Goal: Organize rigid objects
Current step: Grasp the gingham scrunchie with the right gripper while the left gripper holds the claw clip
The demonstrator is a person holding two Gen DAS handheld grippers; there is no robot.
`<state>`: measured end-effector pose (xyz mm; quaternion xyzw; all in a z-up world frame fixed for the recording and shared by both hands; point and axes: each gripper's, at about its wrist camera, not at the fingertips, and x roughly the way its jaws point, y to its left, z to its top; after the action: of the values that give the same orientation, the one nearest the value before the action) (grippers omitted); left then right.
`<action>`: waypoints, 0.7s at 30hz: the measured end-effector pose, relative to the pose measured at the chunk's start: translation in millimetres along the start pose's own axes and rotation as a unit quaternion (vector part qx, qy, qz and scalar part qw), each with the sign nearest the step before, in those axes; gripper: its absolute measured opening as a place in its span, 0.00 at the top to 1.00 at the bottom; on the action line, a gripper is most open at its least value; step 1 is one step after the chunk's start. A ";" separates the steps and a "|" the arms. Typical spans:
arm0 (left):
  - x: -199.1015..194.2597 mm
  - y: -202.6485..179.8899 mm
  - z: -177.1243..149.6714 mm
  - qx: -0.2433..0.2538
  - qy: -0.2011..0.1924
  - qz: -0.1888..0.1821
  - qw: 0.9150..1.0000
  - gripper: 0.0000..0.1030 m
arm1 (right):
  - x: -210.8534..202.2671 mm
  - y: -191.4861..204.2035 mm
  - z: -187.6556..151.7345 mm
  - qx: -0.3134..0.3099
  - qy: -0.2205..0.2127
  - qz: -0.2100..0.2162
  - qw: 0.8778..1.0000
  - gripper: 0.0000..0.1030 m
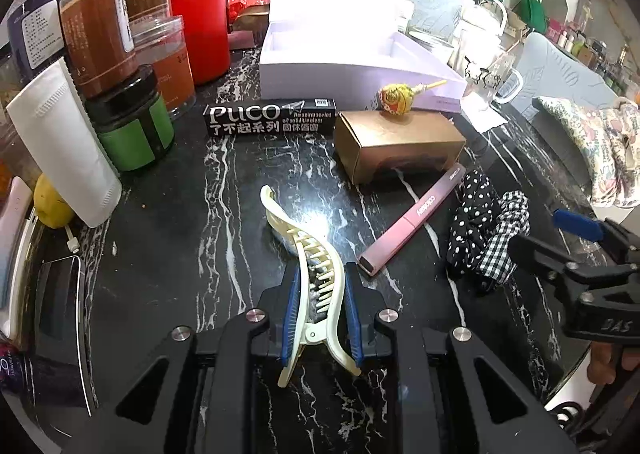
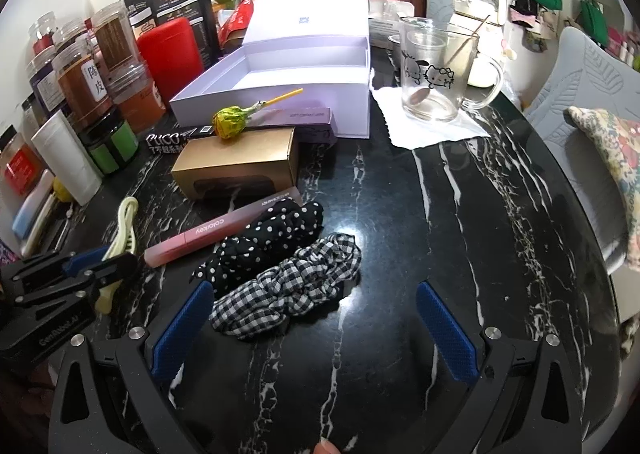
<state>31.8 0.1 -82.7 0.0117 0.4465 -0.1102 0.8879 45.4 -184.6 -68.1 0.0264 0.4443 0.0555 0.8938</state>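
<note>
1. A black marble table [image 2: 460, 214] w/ white veins is seen; jars, a red canister [image 1: 200, 28] and a white tube are crowded at its left, an open lilac box [image 2: 280, 94] at the back.
2. The left tongs [image 1: 320, 318] are clamped on the cream hair claw clip [image 1: 316, 274], blue pads pressed on both its sides near the hinge end; the clip's tip is pointed away over the table.
3. The right tongs [image 2: 316, 330] are spread wide, nothing gripped; a checked scrunchie [image 2: 296, 286] is lying just ahead betw. the fingers, a polka-dot scrunchie [image 2: 272, 242] touching it behind.
4. A pink Colorkey tube [image 2: 216, 234] is laid beside the dotted scrunchie.
5. A gold carton [image 1: 396, 146] is topped by a lollipop [image 1: 394, 100]; a black PUCO box [image 1: 272, 118] is set to its left.
6. A glass mug [image 2: 440, 70] is placed on a napkin, right of the lilac box.
</note>
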 end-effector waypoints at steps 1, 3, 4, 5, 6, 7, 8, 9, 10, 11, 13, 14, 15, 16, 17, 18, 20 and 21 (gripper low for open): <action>-1.0 0.3 0.4 -0.001 -0.002 -0.001 1.000 0.79 | 1.3 0.4 -0.2 0.001 0.000 0.000 1.000 0.03; -2.2 0.8 0.6 -0.001 -0.003 -0.003 1.000 0.79 | 5.3 0.5 -0.3 0.004 0.007 0.002 1.000 0.14; -2.3 0.9 0.8 -0.002 -0.003 -0.004 1.000 0.80 | 8.9 0.4 -0.3 0.008 0.013 0.005 1.000 0.16; -2.2 1.2 1.0 -0.003 -0.002 -0.004 1.000 0.79 | 11.1 -0.1 -0.4 0.012 0.017 0.009 1.000 0.22; -2.2 1.4 1.0 -0.003 -0.002 -0.005 1.000 0.79 | 13.2 -0.5 -0.5 0.016 0.020 0.016 1.000 0.26; -2.0 1.4 1.2 -0.004 -0.001 -0.006 1.000 0.79 | 14.6 -0.9 -0.4 0.021 0.022 0.028 0.999 0.29; -1.7 1.7 1.2 -0.005 0.000 -0.006 1.000 0.80 | 15.6 -1.1 -0.5 0.027 0.023 0.038 0.999 0.33; -1.4 2.0 1.2 -0.006 0.000 -0.007 1.000 0.80 | 15.7 -0.3 -0.4 0.028 0.021 0.039 0.999 0.37; -1.5 2.3 0.9 -0.007 0.001 -0.007 1.000 0.80 | 16.2 1.1 -0.2 0.026 0.020 0.039 0.999 0.41; -1.3 2.5 0.7 -0.008 0.002 -0.007 1.000 0.80 | 16.5 2.7 -0.1 0.024 0.018 0.044 0.999 0.49; -1.3 2.9 1.0 -0.008 0.001 -0.007 1.000 0.79 | 16.6 3.6 0.2 0.028 0.018 0.053 0.998 0.56; -1.8 2.9 0.9 -0.008 0.001 -0.006 1.000 0.79 | 16.5 3.5 0.1 0.032 0.016 0.056 0.998 0.58; -2.2 2.8 0.6 -0.008 0.000 -0.006 1.000 0.79 | 16.3 3.8 -0.2 0.032 0.015 0.059 0.998 0.60; -2.7 2.7 0.4 -0.008 -0.001 -0.006 1.000 0.79 | 15.7 4.2 -0.3 0.031 0.014 0.059 0.998 0.61; -3.0 2.7 0.0 -0.008 -0.001 -0.006 1.000 0.79 | 14.7 4.6 -0.7 0.032 0.013 0.060 0.998 0.63; -3.2 2.7 0.0 -0.008 -0.001 -0.006 1.000 0.79 | 13.0 4.6 -1.1 0.033 0.011 0.060 0.998 0.64; -4.2 2.3 -0.1 -0.008 -0.003 -0.006 1.000 0.79 | 10.2 4.2 -1.8 0.031 0.008 0.057 0.998 0.66; -4.8 2.0 -0.1 -0.008 -0.003 -0.007 1.000 0.79 | 8.4 4.4 -2.0 0.029 0.006 0.055 0.998 0.68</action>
<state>29.4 3.0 -79.0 0.0014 0.4445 -0.1124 0.8887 48.5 -179.3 -75.6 0.0764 0.4494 0.0921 0.8853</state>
